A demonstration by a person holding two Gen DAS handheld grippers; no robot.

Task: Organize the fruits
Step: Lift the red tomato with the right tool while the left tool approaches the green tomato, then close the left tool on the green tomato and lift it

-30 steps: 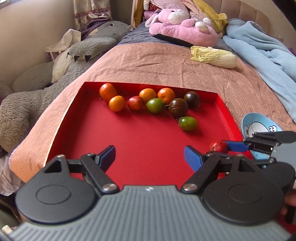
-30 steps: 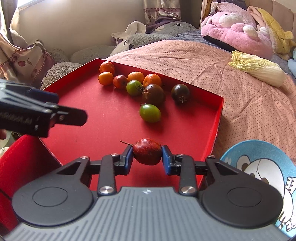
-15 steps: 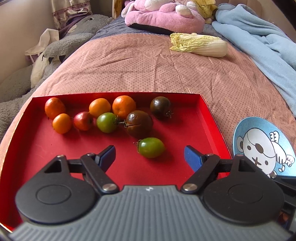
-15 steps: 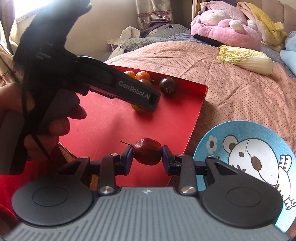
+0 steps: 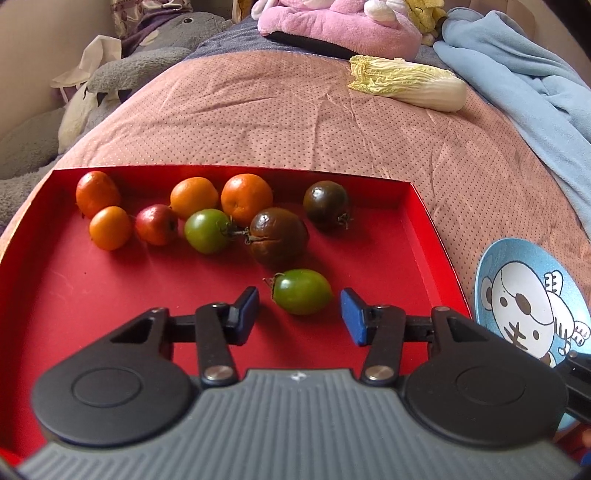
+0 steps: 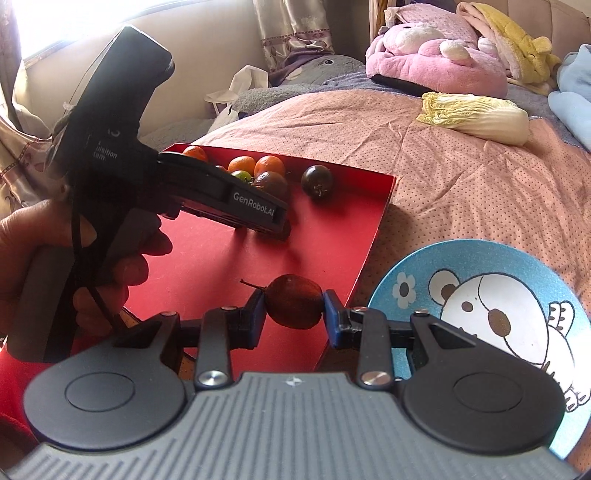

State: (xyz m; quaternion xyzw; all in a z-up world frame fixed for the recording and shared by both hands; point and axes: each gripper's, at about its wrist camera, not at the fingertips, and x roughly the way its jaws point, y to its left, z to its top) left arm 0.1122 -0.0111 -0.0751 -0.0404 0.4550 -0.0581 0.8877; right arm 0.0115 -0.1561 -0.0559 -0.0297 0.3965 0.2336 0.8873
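Observation:
A red tray (image 5: 428,236) on the bed holds several fruits: oranges, a small red fruit (image 5: 156,224), green tomatoes and dark tomatoes. My left gripper (image 5: 299,314) is open, its jaws on either side of the near green tomato (image 5: 302,291) without touching it. My right gripper (image 6: 294,308) is shut on a dark red fruit (image 6: 293,305) and holds it above the tray's right edge (image 6: 373,243), beside the blue bear plate (image 6: 491,317). The plate also shows in the left wrist view (image 5: 532,302).
A napa cabbage (image 5: 406,83) lies on the pink quilt beyond the tray. Pink plush (image 5: 340,26), a blue blanket (image 5: 524,85) and a grey plush (image 5: 110,77) are around it. The left gripper's body (image 6: 147,177) and the hand fill the left of the right wrist view.
My left gripper moved forward and right to straddle the near green tomato. My right gripper carried the red fruit right, from over the tray toward the blue plate.

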